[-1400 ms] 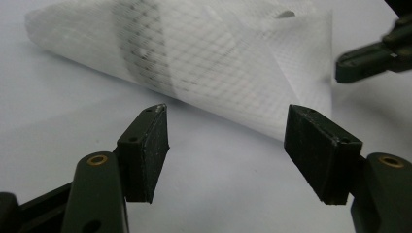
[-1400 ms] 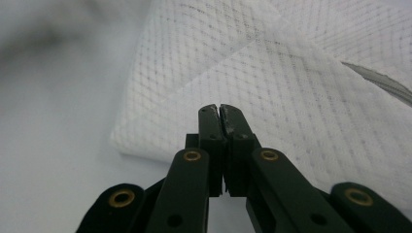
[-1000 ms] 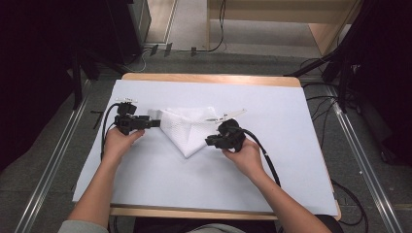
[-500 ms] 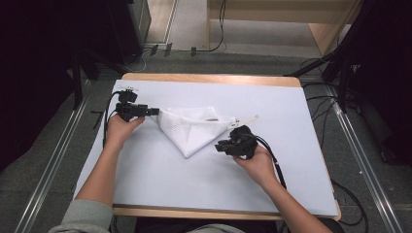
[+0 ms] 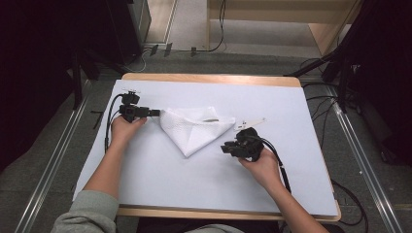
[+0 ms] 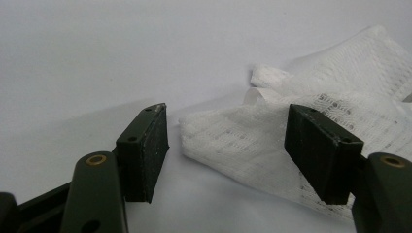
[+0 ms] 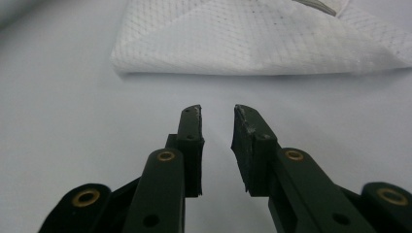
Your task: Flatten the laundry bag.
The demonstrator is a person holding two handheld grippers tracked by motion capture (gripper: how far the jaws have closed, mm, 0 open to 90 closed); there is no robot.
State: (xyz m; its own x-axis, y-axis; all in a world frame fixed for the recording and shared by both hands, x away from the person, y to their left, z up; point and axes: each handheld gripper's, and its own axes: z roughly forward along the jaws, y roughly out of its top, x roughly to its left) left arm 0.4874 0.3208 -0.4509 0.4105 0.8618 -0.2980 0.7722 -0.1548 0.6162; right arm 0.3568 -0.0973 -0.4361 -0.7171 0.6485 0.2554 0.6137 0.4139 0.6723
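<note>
While the left tongs (image 6: 228, 145), jaws wide, straddle the folded cloth's (image 5: 194, 127) corner, the right tongs (image 7: 217, 127), narrowly open, stand just short; closing high could pinch only 1 layer.

Both grippers are black: the left gripper (image 5: 154, 112) and right gripper (image 5: 224, 148) each trail a black cable (image 5: 108, 127). Their jaws are flat bars with brass-ringed pivot holes (image 7: 166, 156), ending in blocky, scuffed pads (image 7: 245, 127). A grey-green sleeve (image 5: 90, 216) covers the left arm.
</note>
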